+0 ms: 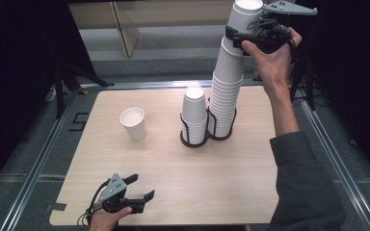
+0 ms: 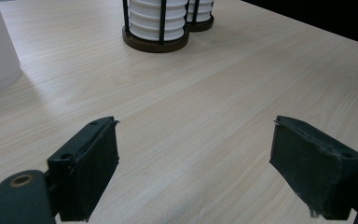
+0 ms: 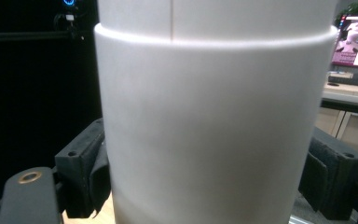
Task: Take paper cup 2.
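Lifting the top cup point(image 1: 243, 21) off the tall stack point(image 1: 225, 96) in its holder at the surface's far side, keep your right tool point(image 1: 236, 41) clamped on it — rise straight, so lower cups stay nested; your left tool point(image 1: 139, 187) rests open and empty — near the front edge

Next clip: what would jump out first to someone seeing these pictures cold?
The tall stack of white paper cups in the right-hand black wire holder towers over the table, and the right claw is clamped on a cup at its very top. A shorter stack sits in the holder beside it. A single cup stands alone to the left, and the left claw, open, rests at the near edge.
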{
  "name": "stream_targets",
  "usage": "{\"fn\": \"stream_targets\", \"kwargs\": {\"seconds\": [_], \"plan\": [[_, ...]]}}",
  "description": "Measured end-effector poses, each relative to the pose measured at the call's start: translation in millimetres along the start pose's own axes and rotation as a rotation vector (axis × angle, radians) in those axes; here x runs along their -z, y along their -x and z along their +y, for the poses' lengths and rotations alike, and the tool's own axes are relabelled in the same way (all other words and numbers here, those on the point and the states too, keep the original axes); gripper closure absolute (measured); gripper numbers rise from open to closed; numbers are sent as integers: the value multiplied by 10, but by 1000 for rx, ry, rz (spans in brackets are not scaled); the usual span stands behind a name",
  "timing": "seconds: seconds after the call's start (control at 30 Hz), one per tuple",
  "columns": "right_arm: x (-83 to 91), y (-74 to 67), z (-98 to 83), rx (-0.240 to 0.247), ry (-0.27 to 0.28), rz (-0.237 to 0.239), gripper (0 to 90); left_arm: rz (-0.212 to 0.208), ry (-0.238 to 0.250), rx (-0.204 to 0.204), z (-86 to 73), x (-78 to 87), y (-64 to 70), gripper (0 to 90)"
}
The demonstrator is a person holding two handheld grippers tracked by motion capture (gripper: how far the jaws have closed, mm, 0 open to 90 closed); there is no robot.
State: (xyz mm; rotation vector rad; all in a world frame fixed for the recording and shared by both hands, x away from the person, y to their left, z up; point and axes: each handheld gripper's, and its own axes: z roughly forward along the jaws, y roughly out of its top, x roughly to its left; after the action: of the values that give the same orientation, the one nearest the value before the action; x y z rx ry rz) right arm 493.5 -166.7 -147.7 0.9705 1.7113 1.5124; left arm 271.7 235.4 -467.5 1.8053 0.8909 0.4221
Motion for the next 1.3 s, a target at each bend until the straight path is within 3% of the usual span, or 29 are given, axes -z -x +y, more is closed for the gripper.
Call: {"fn": "stream_targets", "kwargs": {"seconds": [0.17,0.5,0.67,0.9,1.03,1.3], "plan": [[174,21,66,2,27,9,171,11,-16,3,4,7,4,144],[445,-41,-53,52,-7,24,172,14,-9,8,1,1,-4,144],[624,-81,-201,67,-18,58,172,18,-19,-1,4,1,-10,144],[762,-154,-475,43,-32,100,172,9,-3,7,2,-20,-19,144],[794,-228,-642,42,-58,144,172,19,-9,15,2,-29,-26,144],[809,-341,-928,54,-76,178,173,31,-14,12,8,-38,-45,144]]}}
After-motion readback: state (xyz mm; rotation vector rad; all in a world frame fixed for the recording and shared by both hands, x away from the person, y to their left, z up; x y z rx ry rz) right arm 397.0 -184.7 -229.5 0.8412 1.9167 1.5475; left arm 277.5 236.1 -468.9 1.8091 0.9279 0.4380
